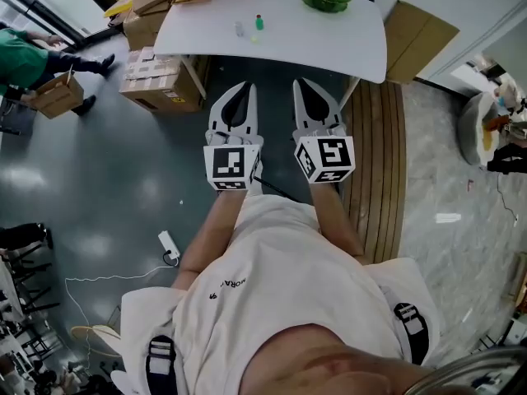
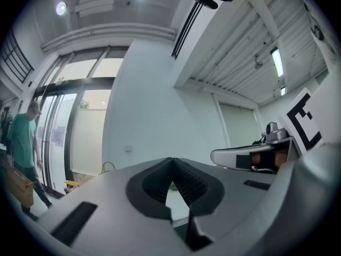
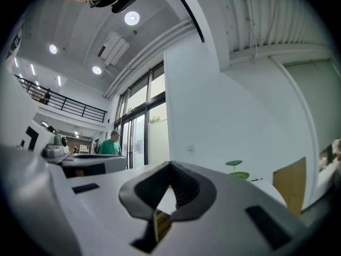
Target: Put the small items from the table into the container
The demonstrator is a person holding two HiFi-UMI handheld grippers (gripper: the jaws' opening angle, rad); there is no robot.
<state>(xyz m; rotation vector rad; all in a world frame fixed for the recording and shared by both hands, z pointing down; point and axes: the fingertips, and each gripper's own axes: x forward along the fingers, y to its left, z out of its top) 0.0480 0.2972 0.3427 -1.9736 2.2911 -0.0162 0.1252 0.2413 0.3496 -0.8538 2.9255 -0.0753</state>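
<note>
At the far left a person in a green top bends beside a cardboard box. More stacked boxes sit on the dark floor by the left end of the white table.

The small items stand together on the left part of the table, well apart from both grippers. One is a little clear bottle. Just to its right is a little green bottle with a pale cap. A pale green speck lies just nearer, too small to make out.

The left gripper is held level in front of the person, short of the table's near edge. Its ribbed dark jaws are closed tip to tip with nothing between them. The right gripper is close beside it and parallel, its jaws likewise closed and empty.

The container is a round, bright green dish with a wavy rim. It sits at the table's far edge, right of the items. A flat brown cardboard sheet lies right of the table.
</note>
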